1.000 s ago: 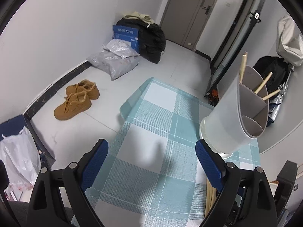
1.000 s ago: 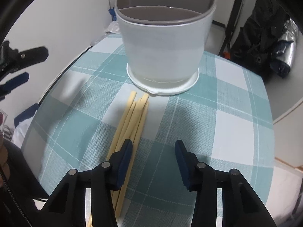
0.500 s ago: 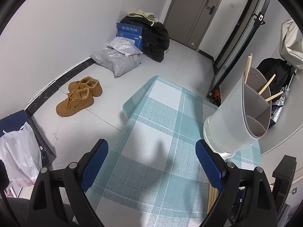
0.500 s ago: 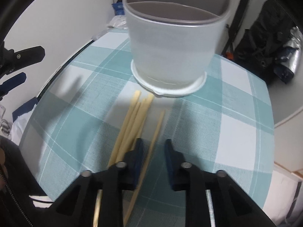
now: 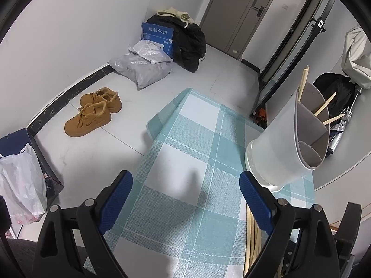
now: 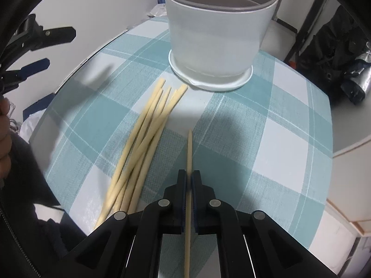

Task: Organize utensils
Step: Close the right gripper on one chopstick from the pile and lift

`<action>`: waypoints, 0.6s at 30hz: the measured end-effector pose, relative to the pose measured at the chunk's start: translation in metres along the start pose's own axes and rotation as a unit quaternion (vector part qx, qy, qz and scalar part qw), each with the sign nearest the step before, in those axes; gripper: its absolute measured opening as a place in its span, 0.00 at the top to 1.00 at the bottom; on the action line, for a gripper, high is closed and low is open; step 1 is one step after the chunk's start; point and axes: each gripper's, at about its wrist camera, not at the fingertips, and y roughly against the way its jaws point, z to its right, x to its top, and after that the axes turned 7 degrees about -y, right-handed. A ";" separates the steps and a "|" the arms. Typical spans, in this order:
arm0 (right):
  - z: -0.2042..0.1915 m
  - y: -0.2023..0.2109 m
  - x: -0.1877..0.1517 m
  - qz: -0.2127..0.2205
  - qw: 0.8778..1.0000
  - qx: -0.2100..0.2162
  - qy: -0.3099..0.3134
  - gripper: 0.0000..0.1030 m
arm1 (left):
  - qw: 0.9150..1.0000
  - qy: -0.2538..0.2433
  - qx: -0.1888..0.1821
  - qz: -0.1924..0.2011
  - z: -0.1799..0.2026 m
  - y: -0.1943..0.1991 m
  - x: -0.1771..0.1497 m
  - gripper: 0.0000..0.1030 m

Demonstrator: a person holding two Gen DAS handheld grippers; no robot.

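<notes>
A single chopstick (image 6: 189, 153) was gripped between the closed jaws of the right gripper (image 6: 189, 180), its long axis running straight out along the fingers toward 12 o'clock, the tip pointing at the white utensil holder (image 6: 213, 46) standing on the bench (image 6: 289, 120). The holder lay ahead of the tip and a little to 1 o'clock, well apart from it, so the coming move was judged to turn on lifting the stick and tipping it upright over one of the holder's compartments. The remaining loose chopsticks (image 6: 143, 139) lay in a bundle on the checked cloth at 10 to 11 o'clock of the jaws, their far ends just beside the holder's base.

The left gripper (image 5: 185, 199) was held with its jaws wide open and empty above the bench, the holder at its 2 o'clock; the right hand was clearly the nearer to the work.

The holder's rim was cut off at the top of the right view, so the compartments could not be told apart there. How far the held stick reached behind the jaws was hidden by the gripper body
</notes>
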 end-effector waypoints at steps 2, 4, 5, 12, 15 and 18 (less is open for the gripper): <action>0.000 -0.006 0.008 0.004 1.000 -0.002 0.007 0.94 | 1.000 0.003 0.001 -0.001 -0.002 -0.001 0.000 0.12; -0.003 -0.009 0.014 0.009 1.000 -0.005 0.013 0.94 | 1.000 0.005 0.005 -0.003 -0.003 -0.001 -0.001 0.12; -0.005 -0.011 0.018 0.013 1.000 -0.005 0.015 0.94 | 1.000 0.005 0.005 -0.004 -0.003 -0.002 -0.001 0.12; -0.009 -0.017 0.031 0.033 0.999 -0.006 0.004 0.91 | 1.000 0.004 0.008 -0.014 -0.002 -0.004 -0.001 0.12; -0.006 -0.019 0.037 0.041 0.999 0.009 -0.005 0.96 | 1.000 -0.003 0.012 -0.016 0.003 -0.005 -0.002 0.12; 0.000 -0.018 0.036 0.047 0.999 0.019 -0.010 0.97 | 1.000 -0.012 0.013 -0.020 0.008 -0.006 -0.004 0.12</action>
